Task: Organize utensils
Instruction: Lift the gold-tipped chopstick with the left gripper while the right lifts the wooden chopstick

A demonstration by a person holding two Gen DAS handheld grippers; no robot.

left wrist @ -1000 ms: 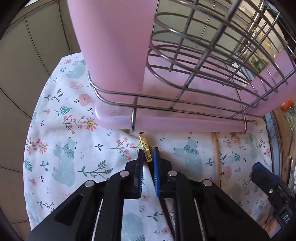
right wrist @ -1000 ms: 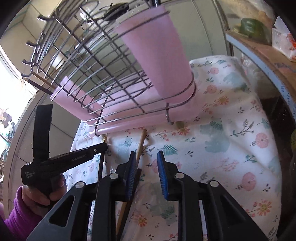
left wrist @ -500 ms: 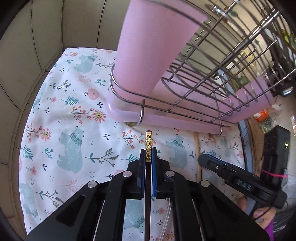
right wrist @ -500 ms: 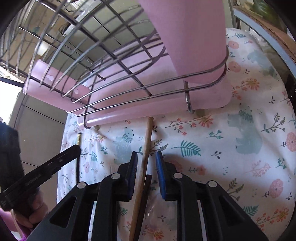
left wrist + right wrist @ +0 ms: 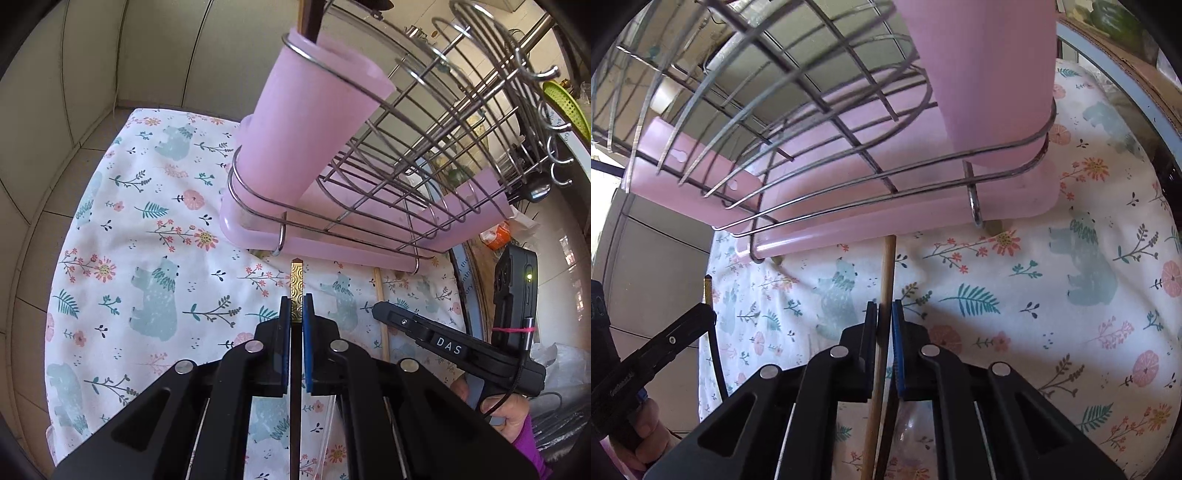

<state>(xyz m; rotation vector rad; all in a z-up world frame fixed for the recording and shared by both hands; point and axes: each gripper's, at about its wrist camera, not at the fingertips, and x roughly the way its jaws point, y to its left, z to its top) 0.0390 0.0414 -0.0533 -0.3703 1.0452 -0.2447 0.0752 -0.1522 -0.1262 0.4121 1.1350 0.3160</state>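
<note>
Gold-patterned chopstick (image 5: pixel 297 291) sits clamped between my left gripper (image 5: pixel 295 308) pads, tip toward the pink drainer tray (image 5: pixel 258 236). My right gripper (image 5: pixel 884 314) pinches a wooden chopstick (image 5: pixel 887 273) lying on the floral cloth (image 5: pixel 1034 295).

Beige tiled wall (image 5: pixel 66 110) fills 9 to 12 o'clock in left wrist view, grout lines visible, dull finish. White cloth (image 5: pixel 122 258) printed with bears and flowers covers the work surface, lit bright and even. Blue-edged wooden counter (image 5: pixel 1123 70) at 1–2 o'clock in right wrist view. Strong daylight blows out the 9 o'clock edge (image 5: pixel 600 192) there, source unclear.
</note>
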